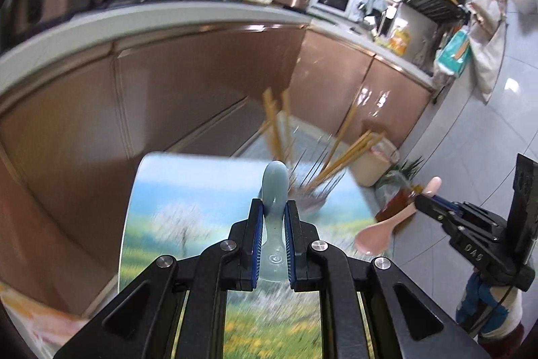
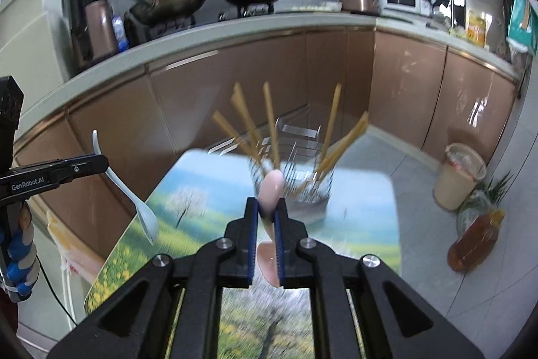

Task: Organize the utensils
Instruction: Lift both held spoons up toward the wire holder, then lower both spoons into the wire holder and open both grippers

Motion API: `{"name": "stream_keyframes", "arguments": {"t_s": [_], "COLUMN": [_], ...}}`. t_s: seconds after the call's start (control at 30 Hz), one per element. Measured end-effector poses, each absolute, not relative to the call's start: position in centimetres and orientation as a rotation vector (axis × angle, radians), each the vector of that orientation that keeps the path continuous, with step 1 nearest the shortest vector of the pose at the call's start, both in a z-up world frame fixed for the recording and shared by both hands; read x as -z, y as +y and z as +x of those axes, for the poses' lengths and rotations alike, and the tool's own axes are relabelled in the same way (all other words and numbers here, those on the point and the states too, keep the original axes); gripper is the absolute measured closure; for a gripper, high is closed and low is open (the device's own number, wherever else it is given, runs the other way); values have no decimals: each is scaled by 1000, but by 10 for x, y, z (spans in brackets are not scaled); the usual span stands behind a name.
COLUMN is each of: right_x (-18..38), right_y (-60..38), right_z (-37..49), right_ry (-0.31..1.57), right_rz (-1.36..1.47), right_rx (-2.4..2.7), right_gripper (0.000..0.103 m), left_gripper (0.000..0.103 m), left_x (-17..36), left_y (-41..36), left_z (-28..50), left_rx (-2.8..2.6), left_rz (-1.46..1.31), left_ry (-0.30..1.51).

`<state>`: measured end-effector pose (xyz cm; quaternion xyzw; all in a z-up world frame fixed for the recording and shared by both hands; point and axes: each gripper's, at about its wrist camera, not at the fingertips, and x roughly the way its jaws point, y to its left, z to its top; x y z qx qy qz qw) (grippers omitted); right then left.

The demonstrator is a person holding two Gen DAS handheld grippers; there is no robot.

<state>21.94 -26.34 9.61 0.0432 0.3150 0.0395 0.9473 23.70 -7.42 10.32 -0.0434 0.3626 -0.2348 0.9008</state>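
1. We held a blue spoon (image 1: 275, 187) clenched in the left tool (image 1: 273, 244). Its handle stuck up at 12 o'clock from the pads.
2. We held a pink spoon (image 2: 273, 187) clenched in the right tool (image 2: 267, 244). Its bowl hung down between the jaws.
3. Both spoons were up in the air above the bench (image 2: 363, 224), which has a picture of trees and flowers on it.
4. The wire holder (image 2: 302, 190) stood on the bench at 12 o'clock from both tools. Wooden chopsticks (image 2: 270, 123) stuck out of it. It looked blurry, so we could not tell how full it was.
5. We think the step in hand was carrying the two spoons to the holder.
6. Next we would need to bring each spoon over the holder, find a gap between the chopsticks, lower it in, and only then let go.
7. The two tools were near each other, so one spoon should go first.
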Motion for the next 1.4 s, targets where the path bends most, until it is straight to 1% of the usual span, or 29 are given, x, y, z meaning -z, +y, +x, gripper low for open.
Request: {"name": "stream_keyframes", "arguments": {"t_s": [0.1,0.27,0.43,0.57,0.83,1.03,1.2,1.4], "right_x": [-113,-125,-118,-100,-54,-27,-16,-22], "right_y": [-275,-292,-305,-310,-322,-324,-323,-326], "right_z": [243,286,331,358,386,389,383,374], "right_ry": [616,588,586,600,649,681,695,690], "right_rz": [86,106,114,122,178,204,214,224], "right_rx": [-69,-67,-71,-71,-85,-109,-126,-135], "right_gripper": [95,95,95,95,95,95,95,93], "left_gripper": [91,91,91,91,91,91,91,90], "left_x": [-121,-130,-115,-88,-49,-35,-34,-31], "left_y": [-97,-141,-168,-183,-200,-206,-208,-208], "left_z": [261,305,345,375,390,392,386,388], "left_rx": [514,529,518,511,499,512,496,472], "left_rz": [-84,-65,-56,-60,-35,-37,-16,-14], "left_ry": [718,680,690,722,741,762,741,777]}}
